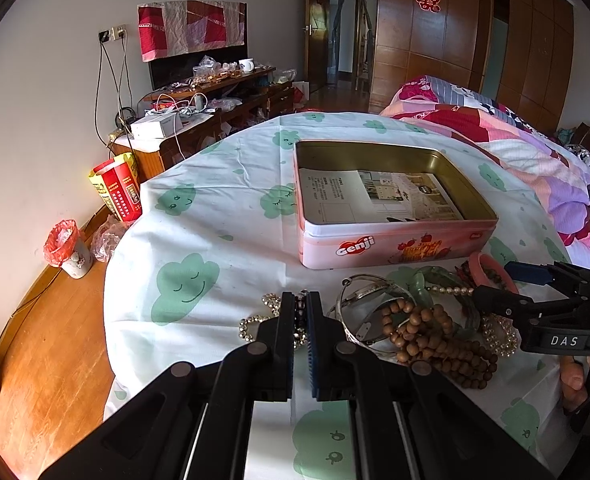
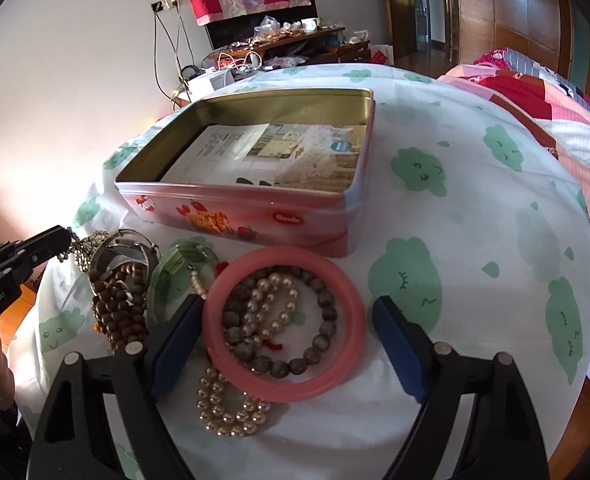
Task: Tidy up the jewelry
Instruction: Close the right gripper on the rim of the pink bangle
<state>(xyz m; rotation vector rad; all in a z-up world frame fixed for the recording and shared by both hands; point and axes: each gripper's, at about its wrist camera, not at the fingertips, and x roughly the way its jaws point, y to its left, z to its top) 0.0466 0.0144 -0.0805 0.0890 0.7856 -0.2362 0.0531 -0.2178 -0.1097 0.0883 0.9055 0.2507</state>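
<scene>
"Genji" – tin [image 1: 395, 240]; "DAS" – right gripper [image 1: 499, 284]

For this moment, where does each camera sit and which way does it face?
Left wrist: on the left tongs, angled down across the table at the tin; tongs shut on a bead chain; a hand shows at right.
Right wrist: on the right tongs, open around the pink bangle; left tongs at left.
Both show tin, bangle, wooden beads.
</scene>
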